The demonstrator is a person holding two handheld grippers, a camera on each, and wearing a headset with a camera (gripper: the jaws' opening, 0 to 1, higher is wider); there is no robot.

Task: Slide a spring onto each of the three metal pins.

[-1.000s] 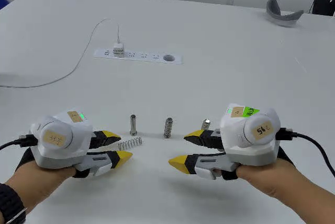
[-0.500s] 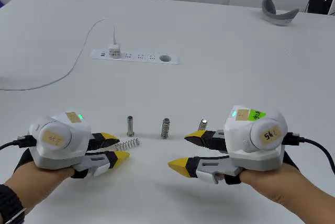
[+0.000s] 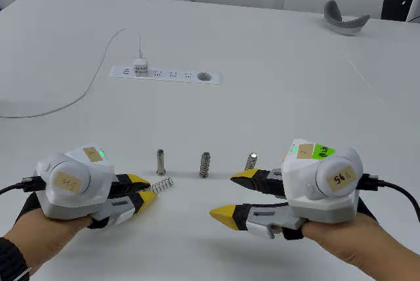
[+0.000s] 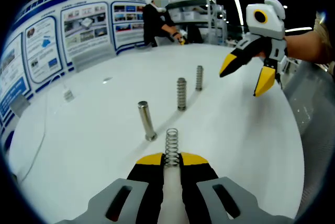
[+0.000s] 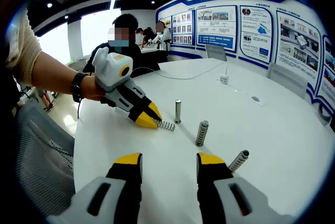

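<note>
Left tool [image 4: 166, 158] pinches spring [image 4: 171, 139] end; bare pin [image 4: 146, 120] just ahead.

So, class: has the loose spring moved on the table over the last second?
No. The loose spring keeps its place just in front of the bare pin; the camera shifted, not the spring.

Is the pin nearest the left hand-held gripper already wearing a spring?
No, that pin stands bare; the spring is clamped in the left hand-held gripper, close to its base.
</note>
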